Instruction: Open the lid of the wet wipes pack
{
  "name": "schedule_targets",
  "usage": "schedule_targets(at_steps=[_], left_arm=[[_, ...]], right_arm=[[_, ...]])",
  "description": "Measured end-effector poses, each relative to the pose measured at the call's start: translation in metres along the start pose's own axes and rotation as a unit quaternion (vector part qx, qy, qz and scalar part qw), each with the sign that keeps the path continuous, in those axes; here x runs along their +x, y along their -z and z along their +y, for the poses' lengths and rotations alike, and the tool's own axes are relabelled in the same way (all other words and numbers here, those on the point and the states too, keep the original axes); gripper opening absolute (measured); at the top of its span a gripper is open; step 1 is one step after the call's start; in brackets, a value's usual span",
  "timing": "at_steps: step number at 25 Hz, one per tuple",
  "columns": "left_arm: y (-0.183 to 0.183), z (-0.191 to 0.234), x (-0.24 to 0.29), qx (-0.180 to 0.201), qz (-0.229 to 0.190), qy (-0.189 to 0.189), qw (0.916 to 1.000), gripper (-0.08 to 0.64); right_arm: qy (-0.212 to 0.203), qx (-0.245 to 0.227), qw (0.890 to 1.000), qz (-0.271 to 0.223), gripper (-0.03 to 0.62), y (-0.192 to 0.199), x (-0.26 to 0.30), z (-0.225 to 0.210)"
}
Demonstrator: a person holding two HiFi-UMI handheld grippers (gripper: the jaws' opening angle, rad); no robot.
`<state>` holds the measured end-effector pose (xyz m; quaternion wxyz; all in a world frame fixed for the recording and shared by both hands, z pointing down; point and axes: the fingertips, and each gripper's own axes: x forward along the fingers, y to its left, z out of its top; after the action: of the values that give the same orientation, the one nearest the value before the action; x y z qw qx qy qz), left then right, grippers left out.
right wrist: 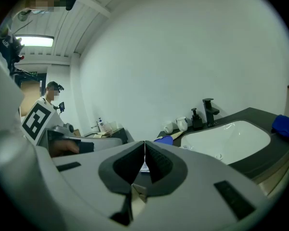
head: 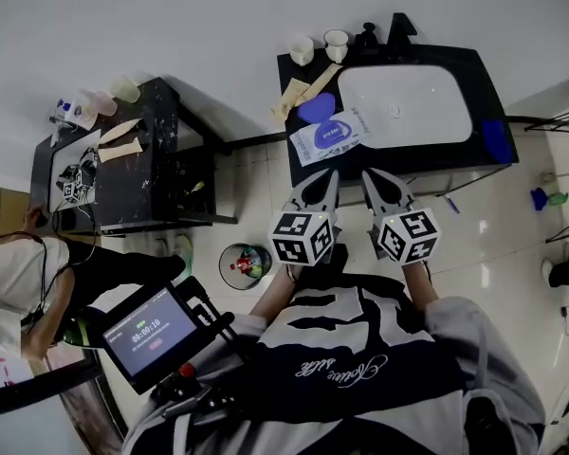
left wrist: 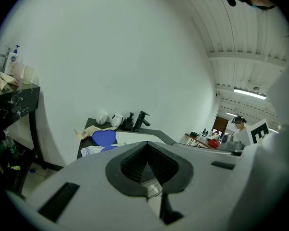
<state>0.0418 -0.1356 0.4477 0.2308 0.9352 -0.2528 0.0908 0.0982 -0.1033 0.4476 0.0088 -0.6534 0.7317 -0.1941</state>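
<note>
I held both grippers just short of the counter (head: 455, 55), side by side and pointing at it, with nothing begun on the task. My left gripper (head: 328, 174) had its jaws shut tip to tip and carried nothing. My right gripper (head: 371, 174) was the same, closed and empty, as each gripper's own view showed. The wet wipes pack (head: 328, 140) lay flat on the counter, just left of the sink (head: 436, 112) and beside a blue heart-shaped dish (head: 315, 108). It was ahead of my left gripper and apart from it. Its blue lid (head: 336, 129) looked closed, on the pack's top face.

To do the reach well, I reckoned I had to part both pairs of jaws before coming down, since shut jaws could neither pin nor pinch. The pack looked soft and light, so it would likely slide or lift with the lid. I judged that 1 gripper should hold the pack's body, clear of the lid, while the other worked the lid's free edge. I couldn't tell from here which edge carried the tab, so a closer look through a gripper view seemed wise before committing. A shallow approach under the lip seemed better than a steep one, which could crush the pack. The dish sat close enough to be knocked, so coming in from my own side looked safest.
</note>
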Motion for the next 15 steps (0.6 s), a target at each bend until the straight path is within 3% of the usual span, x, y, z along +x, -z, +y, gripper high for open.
schedule_targets(at_steps=[8,15], left_arm=[[0.03,-0.063,-0.042,-0.004,-0.022,-0.024,0.9994,-0.002],[0.088,-0.11,-0.097,-0.013,-0.01,-0.051,0.9985,-0.002]], right_arm=[[-0.016,-0.034,0.999,-0.003,0.0,0.017,-0.074,0.011],[-0.031,-0.021,0.999,0.002,0.0,0.054,-0.141,0.026]])
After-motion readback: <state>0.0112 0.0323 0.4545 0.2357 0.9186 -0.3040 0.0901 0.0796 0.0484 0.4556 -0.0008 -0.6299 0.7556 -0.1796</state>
